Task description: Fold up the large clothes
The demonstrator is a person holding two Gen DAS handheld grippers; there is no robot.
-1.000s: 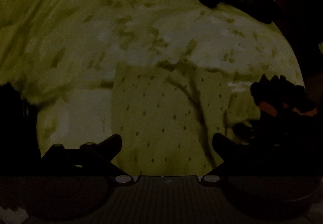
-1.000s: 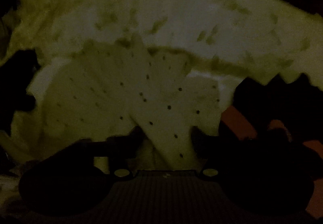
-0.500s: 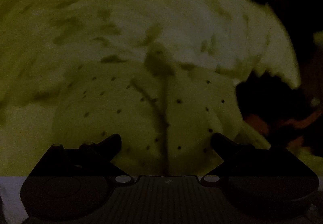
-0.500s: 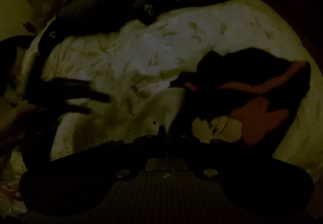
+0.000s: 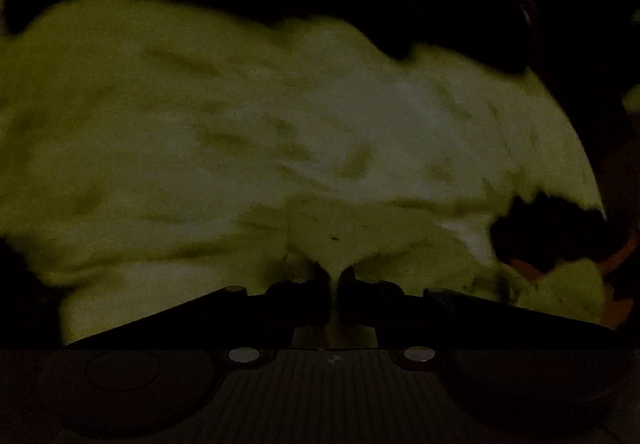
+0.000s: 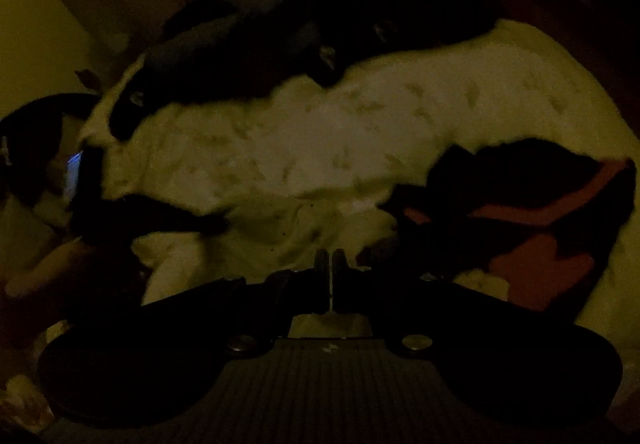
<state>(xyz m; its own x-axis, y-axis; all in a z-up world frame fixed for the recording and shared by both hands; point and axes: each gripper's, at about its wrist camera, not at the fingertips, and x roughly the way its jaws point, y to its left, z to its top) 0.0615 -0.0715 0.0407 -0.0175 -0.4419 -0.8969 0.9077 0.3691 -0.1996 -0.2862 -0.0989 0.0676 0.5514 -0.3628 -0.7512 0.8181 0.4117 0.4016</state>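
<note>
Everything is very dim. A pale garment with small dark dots [image 5: 336,232] lies bunched on a pale leaf-print bedsheet [image 5: 260,124]. My left gripper [image 5: 335,276] is shut on a pinched fold of it, and the cloth funnels down between the fingers. In the right wrist view my right gripper [image 6: 331,260] is shut too, with a thin pale strip of the same garment [image 6: 288,228] caught between its pads. The left gripper [image 6: 168,216] shows there as a dark shape at the left, held by a hand [image 6: 36,276].
A pile of dark clothes [image 6: 280,44] lies along the far side of the bedsheet [image 6: 400,116]. A dark and red garment [image 6: 540,228] lies at the right, also seen as a dark garment [image 5: 548,236] in the left wrist view. A wall [image 6: 36,44] rises at the far left.
My left gripper's jaws stood wide over the dotted garment and have closed on a fold of it. My right gripper closed on the garment, then lifted and turned, so its view takes in the whole bed.
</note>
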